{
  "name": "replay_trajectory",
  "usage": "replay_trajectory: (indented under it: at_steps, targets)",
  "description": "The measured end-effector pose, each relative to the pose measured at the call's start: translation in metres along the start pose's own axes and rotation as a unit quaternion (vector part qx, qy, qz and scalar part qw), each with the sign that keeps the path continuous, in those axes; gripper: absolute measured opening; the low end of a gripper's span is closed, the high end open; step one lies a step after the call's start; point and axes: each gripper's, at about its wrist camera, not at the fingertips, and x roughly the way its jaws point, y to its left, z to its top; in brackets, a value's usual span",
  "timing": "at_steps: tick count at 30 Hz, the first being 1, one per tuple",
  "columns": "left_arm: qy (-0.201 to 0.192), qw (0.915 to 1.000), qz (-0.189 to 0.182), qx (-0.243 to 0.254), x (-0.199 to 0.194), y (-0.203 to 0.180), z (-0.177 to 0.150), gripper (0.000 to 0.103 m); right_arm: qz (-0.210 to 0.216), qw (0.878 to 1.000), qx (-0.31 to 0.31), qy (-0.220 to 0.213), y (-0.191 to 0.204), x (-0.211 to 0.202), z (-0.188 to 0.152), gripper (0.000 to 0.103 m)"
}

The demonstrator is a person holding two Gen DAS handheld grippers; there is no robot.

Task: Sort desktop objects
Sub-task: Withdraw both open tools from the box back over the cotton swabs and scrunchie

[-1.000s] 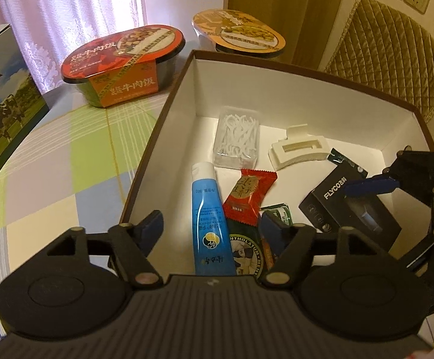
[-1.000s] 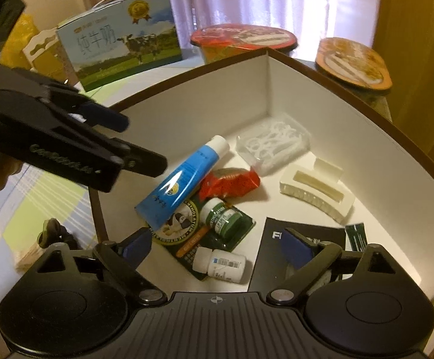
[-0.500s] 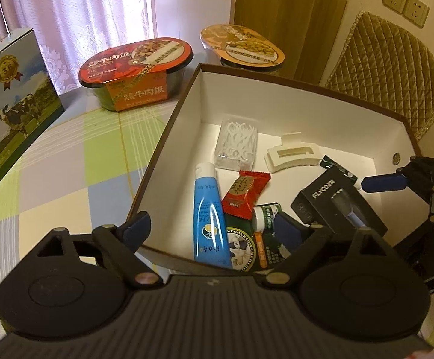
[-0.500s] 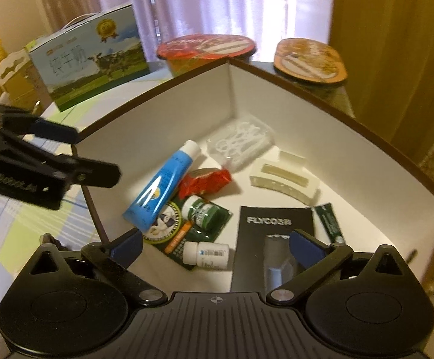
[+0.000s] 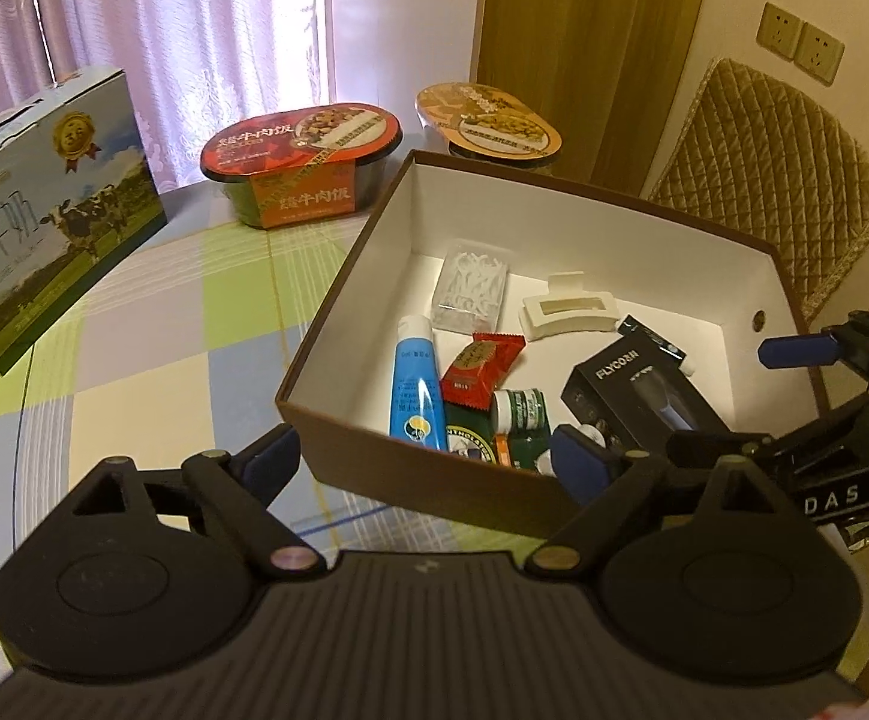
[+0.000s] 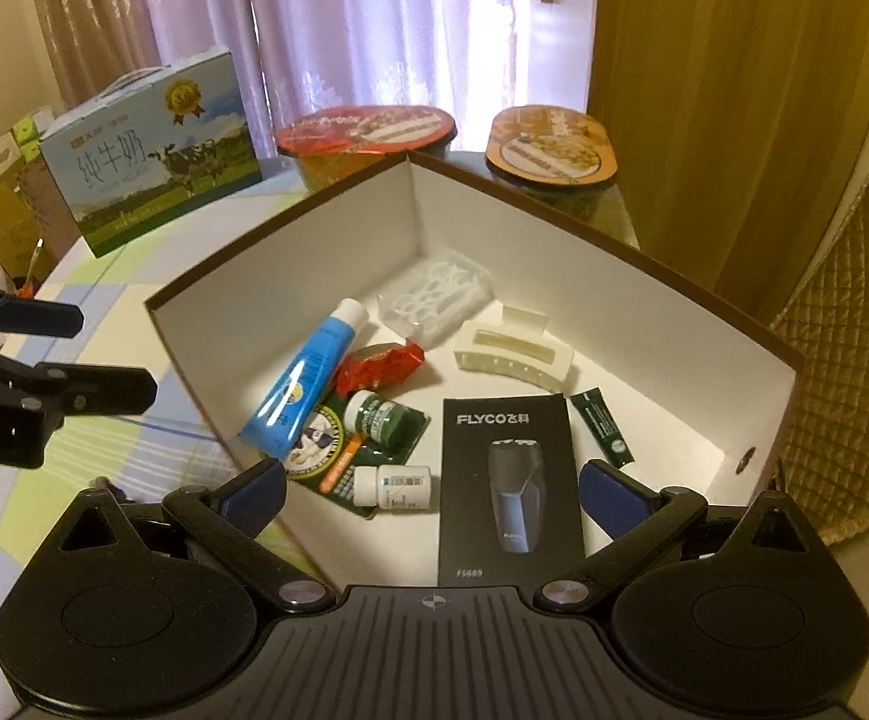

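Note:
A brown box with a white inside point(image 5: 590, 222) point(image 6: 290, 276) stands on the table. In it lie a blue tube point(image 5: 413, 384) point(image 6: 305, 387), a red packet point(image 5: 481, 369) point(image 6: 377, 366), a clear floss-pick case point(image 5: 471, 288) point(image 6: 434, 297), a white hair clip point(image 5: 566, 312) point(image 6: 515, 354), a green jar point(image 5: 521, 411) point(image 6: 377, 417), a white bottle point(image 6: 401, 486) and a black FLYCO box point(image 5: 644, 396) point(image 6: 509, 480). My left gripper point(image 5: 428, 462) is open and empty, in front of the box's near wall. My right gripper point(image 6: 431, 489) is open and empty, above the box's near edge.
A milk carton point(image 5: 44, 210) point(image 6: 152, 162) stands at the left. A red meal bowl point(image 5: 302, 162) point(image 6: 365, 135) and an orange one point(image 5: 488, 120) point(image 6: 551, 147) stand behind the box. A quilted chair back point(image 5: 764, 174) is at the right. The checked tablecloth point(image 5: 134, 348) lies left of the box.
Both grippers have pulled back and up, away from the box. Both stay open and empty. The things in the box have not moved.

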Motion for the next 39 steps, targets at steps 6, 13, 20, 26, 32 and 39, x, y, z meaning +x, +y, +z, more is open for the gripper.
replay_trajectory:
  at_steps: [6, 13, 20, 26, 32, 39]
  targets:
    - [-0.009, 0.9999, -0.008, -0.004, -0.022, -0.002, -0.016, 0.088, 0.005, 1.0, 0.002, -0.011, 0.013, -0.019, -0.011, 0.101]
    - [-0.011, 0.9998, -0.013, -0.012, -0.046, 0.0, -0.041, 0.088, 0.014, 1.0, 0.001, -0.015, 0.034, -0.038, -0.027, 0.101]
    - [-0.008, 0.9997, -0.015, -0.017, -0.067, 0.008, -0.07, 0.088, 0.024, 1.0, 0.0, -0.008, 0.059, -0.048, -0.043, 0.101]
    - [0.001, 0.9994, -0.018, -0.029, -0.079, 0.019, -0.092, 0.088, 0.034, 0.999, -0.002, 0.005, 0.08, -0.047, -0.055, 0.101]
    - [0.014, 0.9991, -0.017, -0.037, -0.085, 0.032, -0.112, 0.088, 0.039, 0.999, -0.007, 0.021, 0.098, -0.04, -0.064, 0.101]
    - [0.027, 0.9985, -0.01, -0.046, -0.088, 0.049, -0.13, 0.088, 0.044, 0.998, -0.011, 0.036, 0.114, -0.031, -0.07, 0.101]
